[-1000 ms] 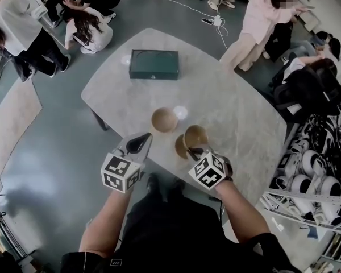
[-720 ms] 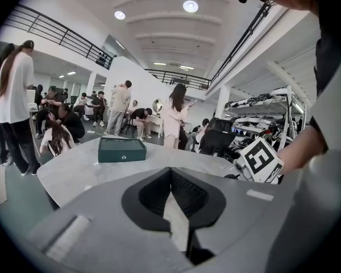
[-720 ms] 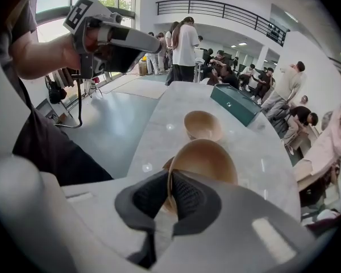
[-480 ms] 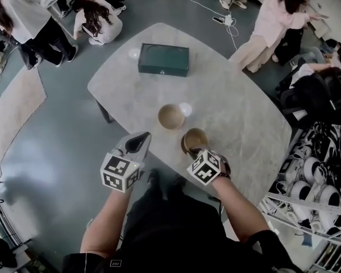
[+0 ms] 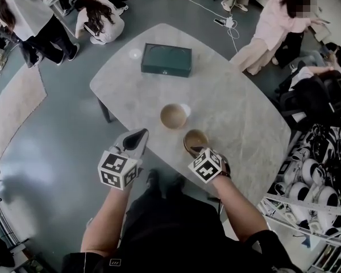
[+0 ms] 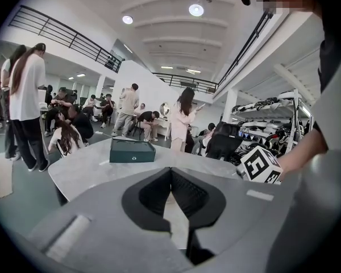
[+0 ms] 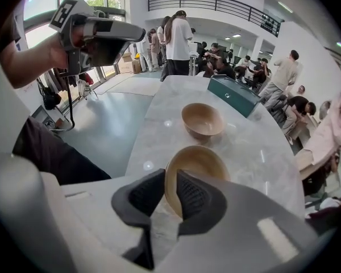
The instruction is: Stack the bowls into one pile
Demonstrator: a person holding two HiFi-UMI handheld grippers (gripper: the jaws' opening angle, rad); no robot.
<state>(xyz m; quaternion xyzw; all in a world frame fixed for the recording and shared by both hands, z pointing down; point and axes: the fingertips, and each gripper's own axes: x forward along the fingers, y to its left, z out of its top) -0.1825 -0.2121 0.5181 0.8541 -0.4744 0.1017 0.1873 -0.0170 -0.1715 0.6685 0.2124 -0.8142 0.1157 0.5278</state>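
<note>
A tan bowl [image 5: 196,140] sits at the marble table's near edge; whether another bowl lies under it cannot be made out. My right gripper [image 5: 195,150] stands steeply over the near bowl [image 7: 199,169]. The right gripper [image 7: 170,175] has its jaws astride the near rim; they have just been opening, and a gap shows beside the rim. A second tan bowl [image 5: 173,116] stands alone farther in, also seen as the far bowl [image 7: 203,120]. My left gripper [image 5: 137,140] hovers off the table's front left, shut and empty [image 6: 170,172].
A dark green box [image 5: 166,60] lies at the far side of the table [image 5: 238,101]. Several people sit and stand around the far end. A rack of white gear [image 5: 315,181] stands at the right. Grey floor lies left of the table.
The bowl held by my right gripper came down onto a bowl that stood beside it, so one pile shows where two bowls were. The right jaws have parted. The left gripper shifted slightly.
</note>
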